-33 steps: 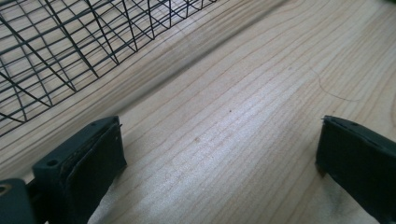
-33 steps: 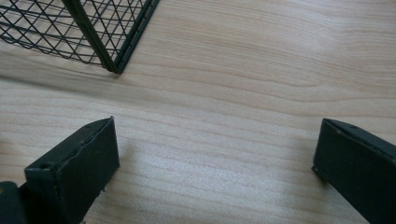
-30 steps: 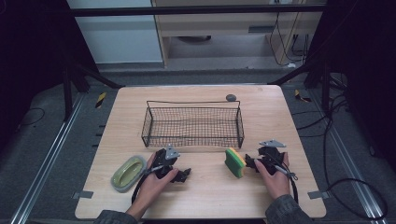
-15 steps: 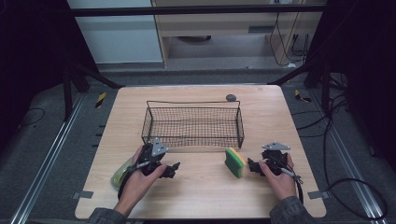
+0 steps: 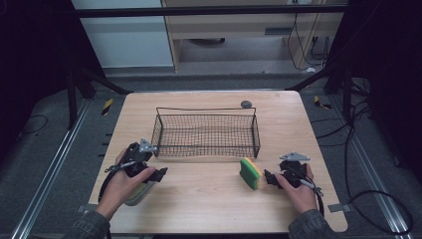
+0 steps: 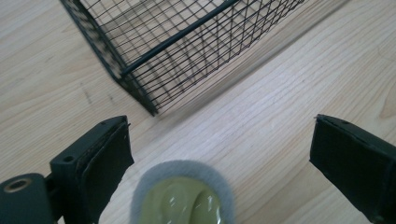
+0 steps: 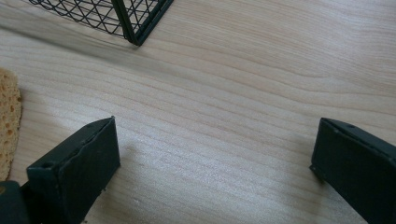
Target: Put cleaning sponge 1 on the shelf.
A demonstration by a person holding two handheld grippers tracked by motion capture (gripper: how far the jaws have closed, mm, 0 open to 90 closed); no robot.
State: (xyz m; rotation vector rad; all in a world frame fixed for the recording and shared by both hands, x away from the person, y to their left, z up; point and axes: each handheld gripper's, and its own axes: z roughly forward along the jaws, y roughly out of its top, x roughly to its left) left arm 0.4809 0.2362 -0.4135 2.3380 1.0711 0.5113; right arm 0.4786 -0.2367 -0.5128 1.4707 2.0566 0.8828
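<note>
1. Near the counter's [image 5: 209, 209] front edge, toward its left corner, the left gripper [image 6: 219, 154] hangs over the green scrub pad [image 6: 182, 196], jaws spread wide apart with the pad's rounded end between them.
2. To grip well, I judge it should lower until both jaws flank the pad's sides, then close squarely.
3. The left hand [image 5: 124, 181] lies low, wrist angled toward the basket.
4. Toward the front right corner, the right gripper [image 5: 271, 178] sits just beside the yellow-green sponge [image 5: 250, 173], jaws apart on bare wood, hand flat.
5. Farther back, the wire basket [image 5: 206, 134] stands mid-counter, holding nothing.
</note>
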